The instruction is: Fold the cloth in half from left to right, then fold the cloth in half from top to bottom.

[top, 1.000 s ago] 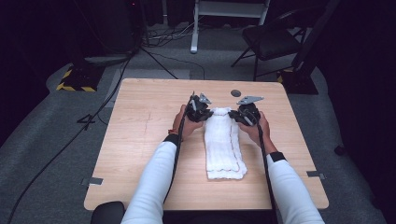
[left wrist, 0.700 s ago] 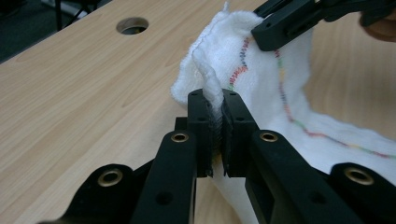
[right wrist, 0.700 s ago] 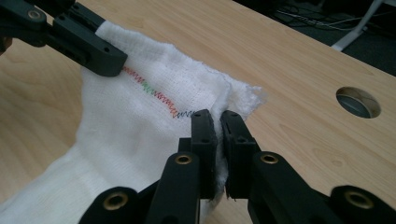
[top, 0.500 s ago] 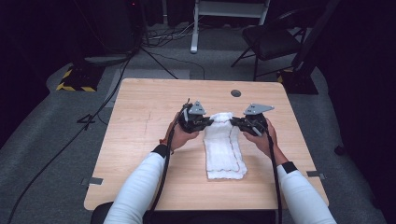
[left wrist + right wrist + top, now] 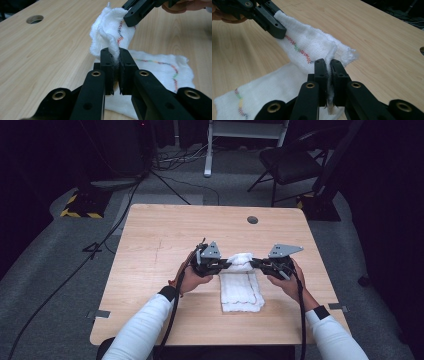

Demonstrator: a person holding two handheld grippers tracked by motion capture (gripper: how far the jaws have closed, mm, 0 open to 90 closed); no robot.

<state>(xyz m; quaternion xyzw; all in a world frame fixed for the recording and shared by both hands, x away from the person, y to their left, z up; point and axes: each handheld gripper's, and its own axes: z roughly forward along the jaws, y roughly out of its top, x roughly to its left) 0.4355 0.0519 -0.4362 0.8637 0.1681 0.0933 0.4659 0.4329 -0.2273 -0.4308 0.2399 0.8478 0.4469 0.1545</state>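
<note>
Both grippers pinching far end of white cloth, mid-fold.

L gripper and R gripper each clamped on a far corner, lifted so that edge can fold over; rest of cloth lies flat at frame ctr-low on table, anchoring it.

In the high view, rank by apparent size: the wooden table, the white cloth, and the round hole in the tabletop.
1. wooden table
2. white cloth
3. round hole
</note>
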